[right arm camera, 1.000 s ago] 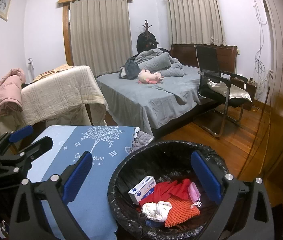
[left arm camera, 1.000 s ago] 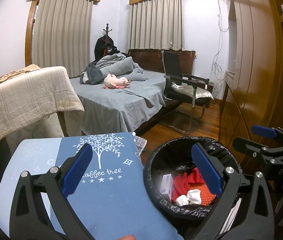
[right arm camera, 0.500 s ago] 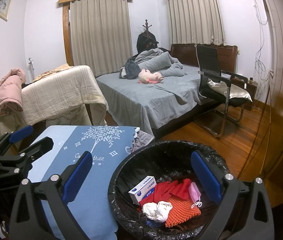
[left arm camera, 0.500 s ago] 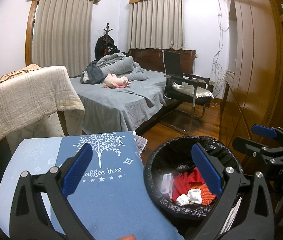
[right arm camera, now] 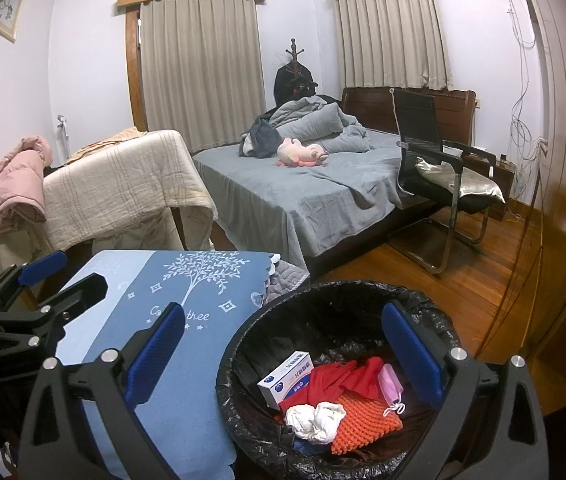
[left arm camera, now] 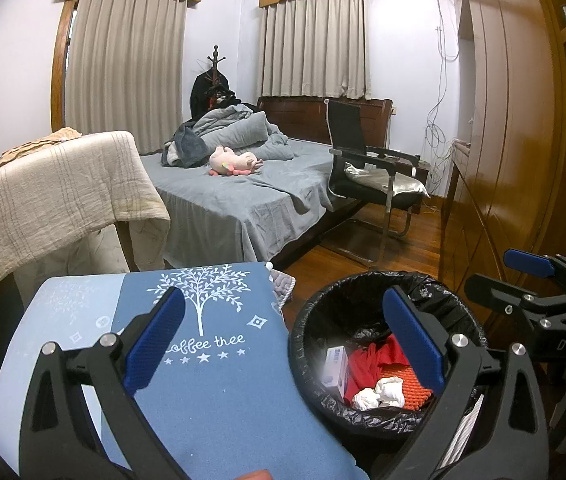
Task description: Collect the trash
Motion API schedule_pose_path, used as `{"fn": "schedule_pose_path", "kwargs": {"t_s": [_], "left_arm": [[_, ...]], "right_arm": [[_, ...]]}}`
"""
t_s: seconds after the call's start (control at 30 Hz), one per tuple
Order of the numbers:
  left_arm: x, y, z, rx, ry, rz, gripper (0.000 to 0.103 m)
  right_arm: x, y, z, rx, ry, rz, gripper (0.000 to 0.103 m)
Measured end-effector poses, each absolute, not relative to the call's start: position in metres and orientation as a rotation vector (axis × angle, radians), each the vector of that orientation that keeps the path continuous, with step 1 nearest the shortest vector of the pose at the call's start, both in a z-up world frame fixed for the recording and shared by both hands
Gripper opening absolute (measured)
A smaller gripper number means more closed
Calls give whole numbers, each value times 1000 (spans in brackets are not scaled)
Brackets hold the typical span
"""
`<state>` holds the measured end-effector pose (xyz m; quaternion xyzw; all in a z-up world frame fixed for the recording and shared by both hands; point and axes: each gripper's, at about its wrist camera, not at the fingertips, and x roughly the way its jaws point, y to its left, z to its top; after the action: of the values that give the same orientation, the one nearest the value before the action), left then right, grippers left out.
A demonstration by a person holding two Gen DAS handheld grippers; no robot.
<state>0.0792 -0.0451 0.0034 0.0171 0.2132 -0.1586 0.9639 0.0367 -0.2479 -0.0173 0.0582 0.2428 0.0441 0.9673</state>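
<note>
Nothing has shifted to speak of across the last second — both grippers hang where they were, the bin and its contents lie the same, and the blue cloth on the table is unmoved. That stillness reads as a pause after a drop, or the end of the job.

The left gripper (left arm camera: 283,340) has its jaws spread wide with nothing between them, hovering over the near edge of the table cloth (left arm camera: 211,380) and the rim of the trash bin (left arm camera: 303,332). The right gripper (right arm camera: 283,344) is likewise gaping and empty, poised above the bin (right arm camera: 239,344), which stands on the floor just beside the table.

Collected rubbish sits at the bottom of the black liner: a white and blue carton (right arm camera: 286,378) leaning against the left wall, a red cloth (right arm camera: 343,378) beside it, an orange ribbed piece (right arm camera: 363,424), a crumpled white wad (right arm camera: 315,420) on top in front, and a pink mask (right arm camera: 391,388) at the right.

No loose litter shows on the visible part of the cloth, so my judgement is that the collecting is largely done; whatever remains must lie outside these views — the floor near the bed, perhaps, though I cannot tell
</note>
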Motion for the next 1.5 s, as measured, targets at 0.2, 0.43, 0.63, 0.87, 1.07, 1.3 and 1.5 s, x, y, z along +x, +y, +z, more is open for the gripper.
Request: {"fn": "schedule_pose_path", "kwargs": {"t_s": [0.2, 0.43, 0.63, 0.87, 1.07, 1.3, 1.5], "left_arm": [[79, -45, 4, 35, 432, -322, 97], [80, -46, 4, 35, 433, -322, 97], [80, -46, 4, 37, 434, -321, 97], [80, -46, 4, 36, 434, -321, 97], [80, -46, 4, 37, 434, -321, 97], [80, -46, 4, 36, 435, -321, 97], [80, -46, 4, 37, 438, -321, 97]], "right_arm": [[37, -248, -17, 117, 490, 89, 97], [37, -248, -18, 117, 490, 89, 97], [37, -247, -18, 117, 490, 89, 97], [37, -247, -18, 117, 490, 89, 97], [37, -247, -16, 116, 491, 90, 97], [38, -245, -15, 118, 495, 91, 97], [38, -245, -15, 119, 498, 93, 97]]}}
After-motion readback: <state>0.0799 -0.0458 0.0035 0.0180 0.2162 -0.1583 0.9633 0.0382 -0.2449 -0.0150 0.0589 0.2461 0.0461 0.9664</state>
